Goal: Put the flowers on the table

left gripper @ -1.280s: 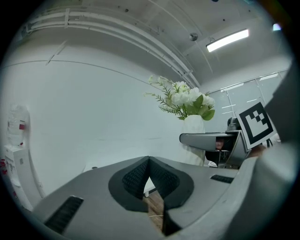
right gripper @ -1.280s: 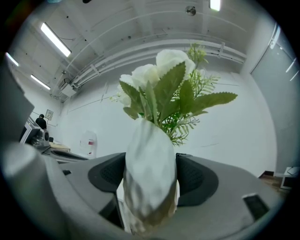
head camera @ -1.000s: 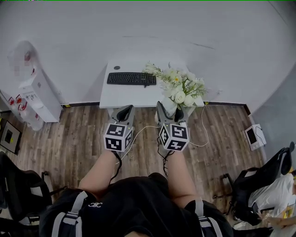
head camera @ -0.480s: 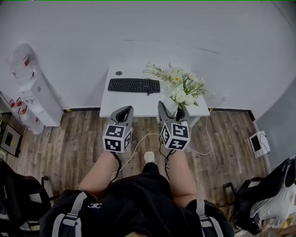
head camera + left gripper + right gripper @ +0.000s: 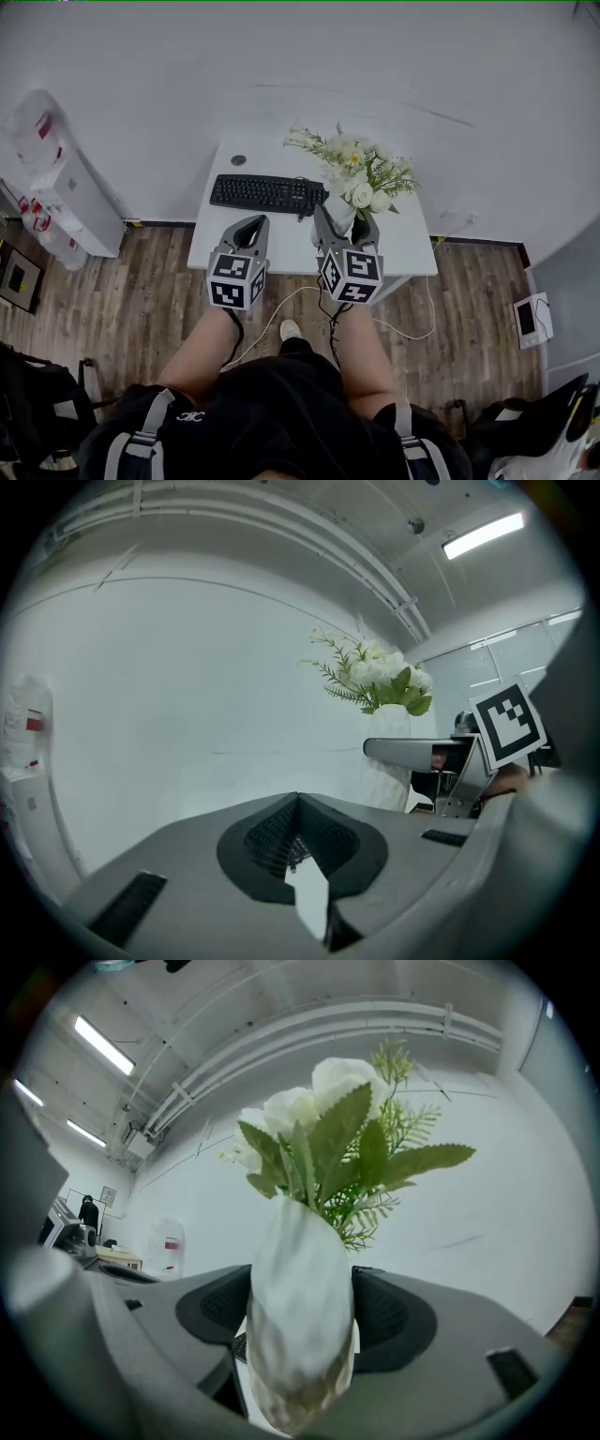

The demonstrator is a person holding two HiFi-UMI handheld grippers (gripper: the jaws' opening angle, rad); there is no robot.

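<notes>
Your right tongs are clamped on the white vase of flowers over the worktop; left tongs closed, empty.

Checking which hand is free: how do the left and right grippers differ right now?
The left grey two-jaw gripper has its jaws together on nothing, while the right grey two-jaw gripper is clamped on the white ribbed vase of white flowers. The left's jaws meet at the tips; the right's stand wide apart. Both are the same grey build.
</notes>
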